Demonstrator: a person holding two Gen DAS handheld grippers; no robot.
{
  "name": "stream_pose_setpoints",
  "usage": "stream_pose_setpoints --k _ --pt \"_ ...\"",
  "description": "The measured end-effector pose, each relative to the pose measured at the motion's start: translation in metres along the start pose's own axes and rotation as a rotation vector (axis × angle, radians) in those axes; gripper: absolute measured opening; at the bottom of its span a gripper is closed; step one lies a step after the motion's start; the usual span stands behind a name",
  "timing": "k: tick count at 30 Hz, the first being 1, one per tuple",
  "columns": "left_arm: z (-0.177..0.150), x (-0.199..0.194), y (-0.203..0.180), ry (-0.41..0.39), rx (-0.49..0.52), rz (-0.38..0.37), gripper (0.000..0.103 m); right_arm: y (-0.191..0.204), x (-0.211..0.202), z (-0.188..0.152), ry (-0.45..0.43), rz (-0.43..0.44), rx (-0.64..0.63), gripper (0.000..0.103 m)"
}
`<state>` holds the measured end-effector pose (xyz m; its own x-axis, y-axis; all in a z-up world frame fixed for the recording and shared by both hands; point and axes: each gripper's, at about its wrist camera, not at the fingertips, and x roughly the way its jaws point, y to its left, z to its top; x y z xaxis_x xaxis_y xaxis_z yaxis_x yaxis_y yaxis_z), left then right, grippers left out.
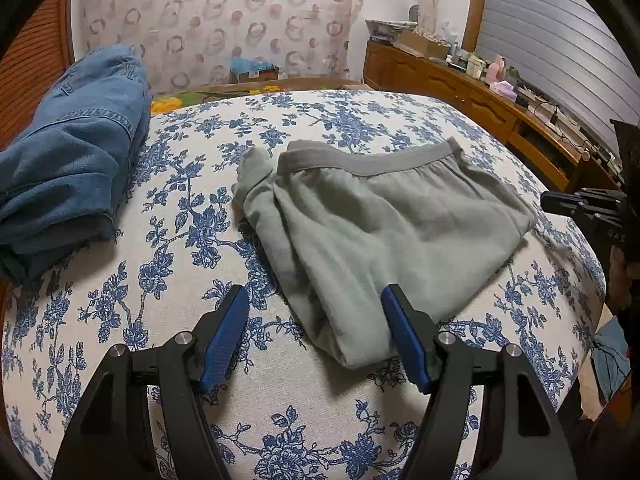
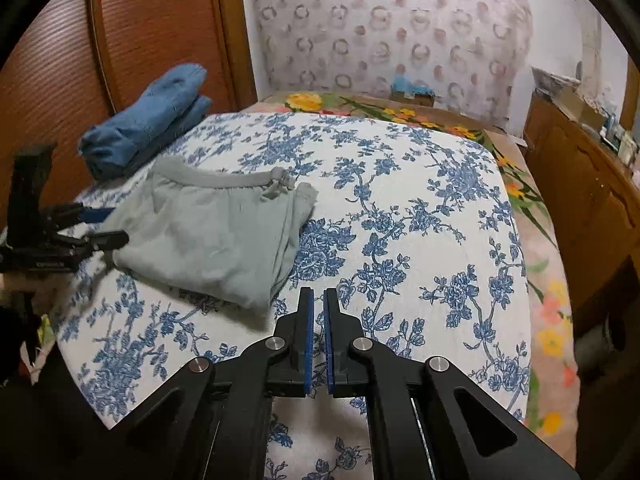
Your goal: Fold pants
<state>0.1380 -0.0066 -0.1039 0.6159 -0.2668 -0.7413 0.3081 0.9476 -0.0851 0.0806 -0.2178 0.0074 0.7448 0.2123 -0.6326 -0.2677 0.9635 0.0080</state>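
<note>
- 1 pair grey pants, folded into a compact stack, lying flat on the blue-floral bed cover; elastic waistband on the far side, one bit of leg/cuff poking out at the stack's far left corner
- same pants in right wrist view, left of centre on the cover, waistband away from cam
- 1 folded pile of blue denim at the far left bed edge, against the wooden headboard; well apart from the grey pants
- 2 tongs total
- left gripper: jaws spread wide, hovering over the near corner of the grey stack; its right finger sits over the cloth edge, left finger over bare cover; nothing pinched
- right gripper: blue pads pressed nearly together w/ only a thin slit, nothing btwn them; just beside the near right corner of the pants, over bare cover, not touching cloth
- right wrist view also shows the left gripper's 2 fingers at the pants' left edge, spread apart
- 1 wooden dresser along the right wall, top cluttered w/ boxes + small items, too small to count
- 1 cardboard box by the circle-pattern wall beyond the bed
</note>
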Motion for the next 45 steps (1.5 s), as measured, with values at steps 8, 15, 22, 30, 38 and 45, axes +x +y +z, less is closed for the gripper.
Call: stream_pose_setpoints --k 8,15,22,30,38,45 --pt "0.000 -0.001 0.002 0.000 -0.008 -0.006 0.071 0.022 0.004 0.012 -0.046 0.049 0.003 0.031" --pt "-0.001 -0.001 0.002 -0.001 -0.008 -0.006 0.071 0.024 0.033 0.011 0.033 0.050 0.027 0.032" --pt "-0.001 0.000 0.002 0.000 -0.009 -0.005 0.071 0.014 0.037 0.010 0.056 0.046 0.057 0.037" --pt "-0.001 -0.001 0.003 0.000 -0.012 -0.005 0.071 0.021 0.026 0.019 0.013 0.056 0.037 0.043" --pt "-0.001 -0.001 0.004 0.001 -0.018 -0.011 0.072 0.023 0.041 0.036 0.044 0.061 0.007 0.053" --pt "0.008 -0.009 0.005 -0.018 -0.031 -0.013 0.072 0.020 0.063 0.044 0.079 0.053 0.039 0.053"
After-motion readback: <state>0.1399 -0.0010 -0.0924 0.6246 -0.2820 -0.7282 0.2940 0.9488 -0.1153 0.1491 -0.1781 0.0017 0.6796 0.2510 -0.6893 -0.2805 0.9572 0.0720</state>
